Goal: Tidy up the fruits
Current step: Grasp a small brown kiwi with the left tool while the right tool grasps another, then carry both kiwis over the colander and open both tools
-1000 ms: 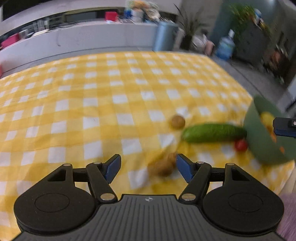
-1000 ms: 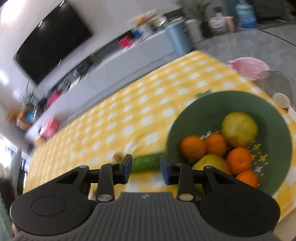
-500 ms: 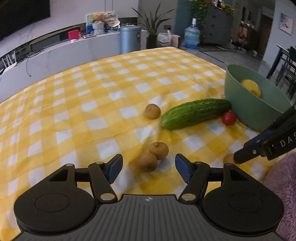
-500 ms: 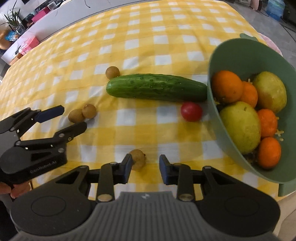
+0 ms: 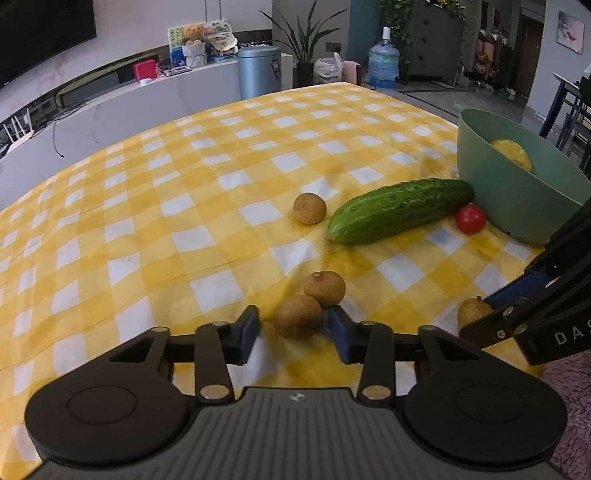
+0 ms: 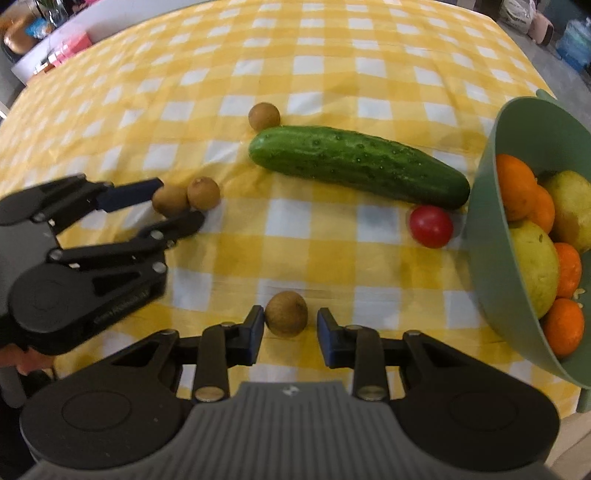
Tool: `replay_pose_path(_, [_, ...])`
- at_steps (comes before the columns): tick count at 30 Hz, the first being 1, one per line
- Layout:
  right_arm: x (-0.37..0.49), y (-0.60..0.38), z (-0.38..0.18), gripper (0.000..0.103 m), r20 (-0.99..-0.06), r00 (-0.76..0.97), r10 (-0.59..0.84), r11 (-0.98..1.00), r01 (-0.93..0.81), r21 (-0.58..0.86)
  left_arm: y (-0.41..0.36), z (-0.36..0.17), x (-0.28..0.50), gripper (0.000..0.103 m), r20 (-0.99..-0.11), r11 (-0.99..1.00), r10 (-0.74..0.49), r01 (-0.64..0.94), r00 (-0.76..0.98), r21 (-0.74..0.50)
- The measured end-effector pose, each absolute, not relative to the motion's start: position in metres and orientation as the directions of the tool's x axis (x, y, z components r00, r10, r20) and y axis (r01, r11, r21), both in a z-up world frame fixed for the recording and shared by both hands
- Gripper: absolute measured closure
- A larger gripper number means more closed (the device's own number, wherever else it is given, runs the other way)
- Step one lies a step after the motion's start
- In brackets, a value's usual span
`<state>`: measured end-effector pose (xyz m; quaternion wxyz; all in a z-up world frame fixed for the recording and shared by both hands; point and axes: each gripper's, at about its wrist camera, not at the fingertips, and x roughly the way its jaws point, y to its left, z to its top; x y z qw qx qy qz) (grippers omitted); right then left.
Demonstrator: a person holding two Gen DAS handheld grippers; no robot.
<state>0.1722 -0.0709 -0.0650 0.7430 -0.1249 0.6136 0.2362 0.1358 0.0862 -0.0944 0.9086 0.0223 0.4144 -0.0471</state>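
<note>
Left wrist view: your left gripper (image 5: 293,325) gapes around a brown fruit (image 5: 298,316) on the checked cloth (image 5: 184,206); your right gripper (image 6: 290,329) likewise brackets another (image 6: 286,313), neither clamped

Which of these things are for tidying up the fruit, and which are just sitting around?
For the job:
small brown fruits
cherry tomato
cucumber
green bowl
left gripper
right gripper

Just around:
water jug
bin
teddy bear
</note>
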Motion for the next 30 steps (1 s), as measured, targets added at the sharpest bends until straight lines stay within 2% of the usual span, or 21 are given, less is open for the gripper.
replay_pose_path(2, [0.172,-0.072,-0.063,0.081,-0.968,0.153,0.201,0.861,-0.498,0.101,0.089,-0.094,0.136,0.064,-0.755,0.995,-0.072,0.094,0.652,-0.013])
replay_pose_path(4, [0.173,-0.075,-0.061,0.081,-0.966,0.184,0.181,0.870,-0.488,0.070,0.090,-0.093,0.137,0.072,-0.754,0.996,-0.068,0.083,0.653,-0.017])
replay_pose_path(15, [0.188,-0.108,-0.037,0.081,-0.912,0.307,0.271,0.910,-0.391,0.139,0.091,-0.091,0.135,0.072,-0.743,0.997,-0.066,0.067,0.666,-0.029])
replay_pose_path(20, [0.189,-0.127,-0.015,0.081,-0.845,0.391,0.366,0.911,-0.334,0.240,0.094,-0.082,0.131,0.072,-0.718,0.998,-0.070,0.049,0.693,-0.050])
replay_pose_path(25, [0.187,-0.174,0.015,0.081,-0.763,0.535,0.362,0.932,-0.196,0.305,0.093,-0.064,0.124,0.072,-0.664,0.996,-0.085,0.041,0.743,-0.081])
replay_pose_path(30, [0.180,-0.247,0.028,0.081,-0.694,0.689,0.207,0.918,0.109,0.382,0.084,-0.037,0.120,0.072,-0.580,0.981,-0.169,0.082,0.797,-0.175])
